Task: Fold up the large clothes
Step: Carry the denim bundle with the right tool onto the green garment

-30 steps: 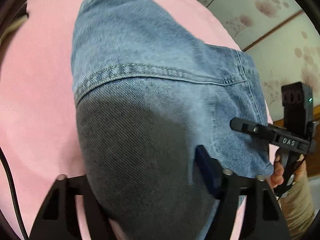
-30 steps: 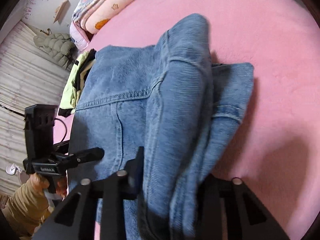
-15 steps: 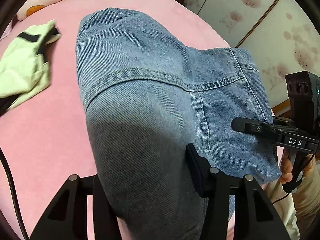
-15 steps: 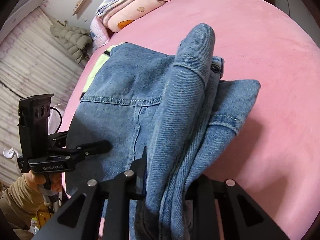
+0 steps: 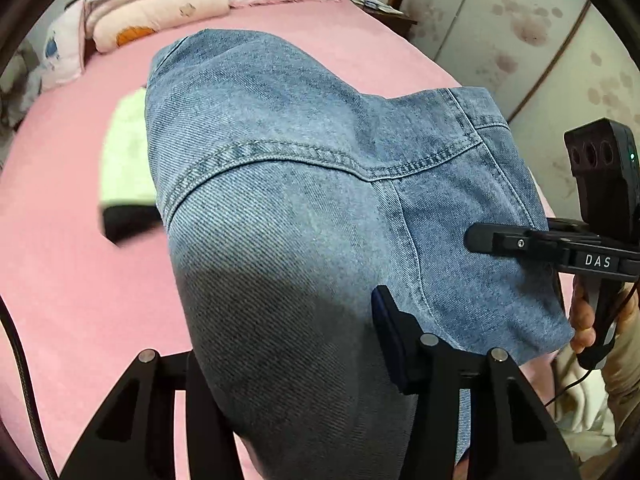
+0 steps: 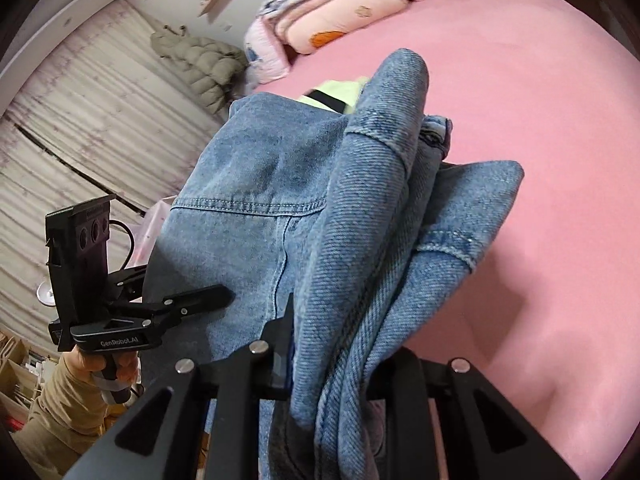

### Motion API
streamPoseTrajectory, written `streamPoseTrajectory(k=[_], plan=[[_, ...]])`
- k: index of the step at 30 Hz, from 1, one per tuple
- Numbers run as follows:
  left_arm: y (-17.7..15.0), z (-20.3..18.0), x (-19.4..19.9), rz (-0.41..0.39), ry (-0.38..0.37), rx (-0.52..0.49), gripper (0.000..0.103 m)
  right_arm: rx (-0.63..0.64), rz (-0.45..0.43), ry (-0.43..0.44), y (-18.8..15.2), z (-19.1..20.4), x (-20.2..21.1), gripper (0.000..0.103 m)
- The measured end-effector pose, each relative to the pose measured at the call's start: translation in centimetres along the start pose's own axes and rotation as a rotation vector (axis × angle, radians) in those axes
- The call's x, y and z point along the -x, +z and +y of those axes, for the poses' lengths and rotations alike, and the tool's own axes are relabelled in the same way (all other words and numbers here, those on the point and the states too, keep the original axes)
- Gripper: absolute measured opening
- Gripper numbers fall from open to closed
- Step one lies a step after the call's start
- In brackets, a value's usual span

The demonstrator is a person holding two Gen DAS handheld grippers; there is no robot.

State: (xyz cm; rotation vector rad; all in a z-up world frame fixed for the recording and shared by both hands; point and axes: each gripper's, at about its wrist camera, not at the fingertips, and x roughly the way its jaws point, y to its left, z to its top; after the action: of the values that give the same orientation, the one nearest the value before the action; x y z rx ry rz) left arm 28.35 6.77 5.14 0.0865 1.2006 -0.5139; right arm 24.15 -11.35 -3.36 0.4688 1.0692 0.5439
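While both the left gripper (image 5: 296, 360) and right gripper (image 6: 340, 364) stay clamped on the denim jacket (image 5: 304, 184) lifted over the pink bed (image 5: 72, 280), keep both corners level — lower evenly.

Pink bedspread (image 5: 80, 280) covering the bed. Folded quilts (image 6: 336, 8) stacked at its head. Pale green and black garment (image 5: 126, 168) lying on the spread. Puffer coat (image 6: 200, 60) against the curtain (image 6: 80, 128). Spotted wall panels (image 5: 520, 40).
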Motion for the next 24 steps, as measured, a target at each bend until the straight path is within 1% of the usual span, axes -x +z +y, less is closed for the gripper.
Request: streamPoseTrajectory(k=[2, 3, 5, 8, 10, 13, 16, 17, 19, 20, 21, 22, 23, 24], plan=[[3.1, 3.2, 0.9, -0.017, 0.01, -0.008, 0.049, 0.018, -0.009, 0.01, 3.7, 2.1, -1.9, 0.019], [4.8, 4.8, 1.2, -0.02, 0.013, -0.01, 0.049, 0.024, -0.014, 0.012, 5.1, 2.7, -2.5, 0.019], [7.9, 7.7, 1.5, -0.037, 0.021, -0.008, 0.049, 0.03, -0.035, 0.021, 9.3, 4.3, -4.4, 0.019], [12.0, 12.2, 1.2, -0.057, 0.045, -0.005, 0.049, 0.018, -0.064, 0.037, 14.8, 5.3, -7.2, 0.019], [15.0, 15.5, 0.0, -0.065, 0.056, 0.004, 0.05, 0.005, -0.085, 0.047, 18.4, 5.6, -9.8, 0.019], [17.9, 19.5, -2.4, -0.07, 0.055, 0.024, 0.05, -0.006, -0.101, 0.049, 22.4, 5.3, -13.9, 0.019], [19.2, 23.8, -6.9, -0.071, 0.041, 0.052, 0.051, -0.029, -0.1, 0.044, 25.1, 4.3, -18.4, 0.019], [19.2, 24.7, -8.1, -0.065, 0.038, 0.063, 0.051, -0.036, -0.095, 0.041, 25.4, 3.5, -19.5, 0.019], [19.2, 26.9, -11.9, -0.043, 0.038, 0.108, 0.053, -0.042, -0.076, 0.019, 26.0, 1.9, -22.2, 0.019], [19.2, 27.5, -13.5, -0.03, 0.043, 0.125, 0.055, -0.062, -0.062, 0.008, 26.4, 0.8, -24.1, 0.019], [19.1, 28.2, -15.2, -0.017, 0.054, 0.139, 0.062, -0.075, -0.052, -0.001, 26.4, 0.1, -25.2, 0.019], [18.8, 28.9, -16.9, -0.005, 0.071, 0.155, 0.065, -0.088, -0.036, -0.022, 26.4, -0.9, -26.9, 0.019], [18.6, 29.5, -18.0, -0.007, 0.07, 0.162, 0.069, -0.114, -0.015, -0.047, 26.1, -2.0, -28.6, 0.02], [18.3, 30.2, -18.6, -0.027, 0.058, 0.176, 0.079, -0.131, -0.01, -0.059, 25.9, -2.6, -29.6, 0.021]])
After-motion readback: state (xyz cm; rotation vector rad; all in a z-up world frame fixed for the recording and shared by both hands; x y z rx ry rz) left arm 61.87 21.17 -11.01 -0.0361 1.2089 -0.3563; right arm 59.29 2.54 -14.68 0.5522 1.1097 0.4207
